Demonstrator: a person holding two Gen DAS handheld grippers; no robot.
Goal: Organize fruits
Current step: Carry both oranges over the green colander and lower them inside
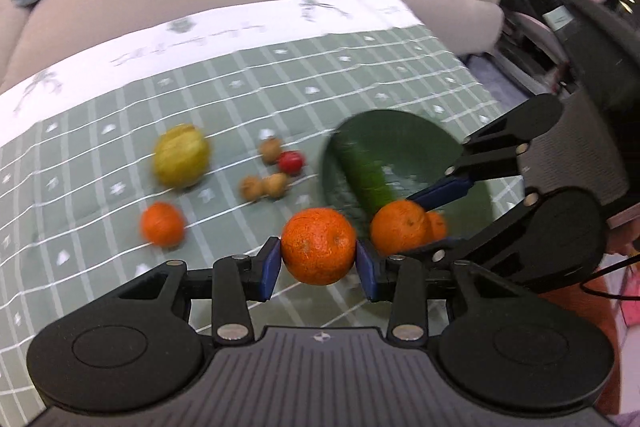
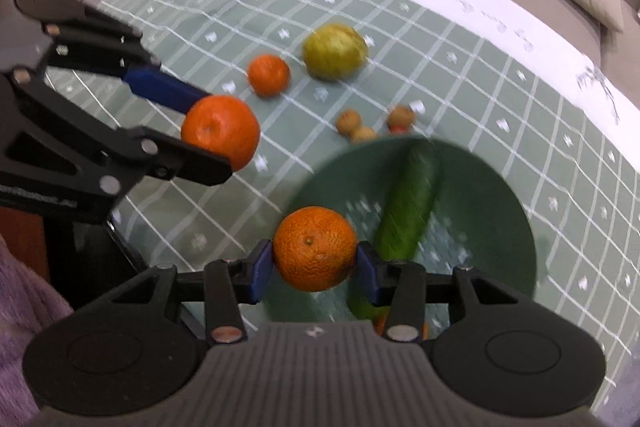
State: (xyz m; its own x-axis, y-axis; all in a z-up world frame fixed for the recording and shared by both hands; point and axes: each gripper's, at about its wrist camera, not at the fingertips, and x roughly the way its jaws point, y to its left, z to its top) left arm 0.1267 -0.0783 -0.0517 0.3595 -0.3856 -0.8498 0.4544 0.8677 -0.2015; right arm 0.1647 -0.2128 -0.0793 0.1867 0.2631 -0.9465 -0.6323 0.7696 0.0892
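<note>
Over green checked cloth [image 1: 120, 155]: both grippers loaded. L gripper [image 1: 318, 263] clamped on mandarin [image 1: 318, 246], blue pads [image 1: 272, 269] pressing both sides, fruit off the cloth. R gripper [image 2: 315, 265] clamped likewise on second mandarin [image 2: 315, 249], above near rim of green plate [image 2: 500, 227]. On plate: cucumber [image 2: 408, 203], lying lengthwise; small orange bit [image 2: 380, 323] at near edge, partly hidden. Loose on cloth, well apart from plate: third mandarin [image 2: 268, 75], beside yellow-green fruit [image 2: 335, 51]; three walnuts [image 2: 347, 121] plus small red fruit [image 1: 291, 162] clustered just past far rim. Grey sofa [image 1: 200, 11] w/ cushions behind. Edges blurred.
</note>
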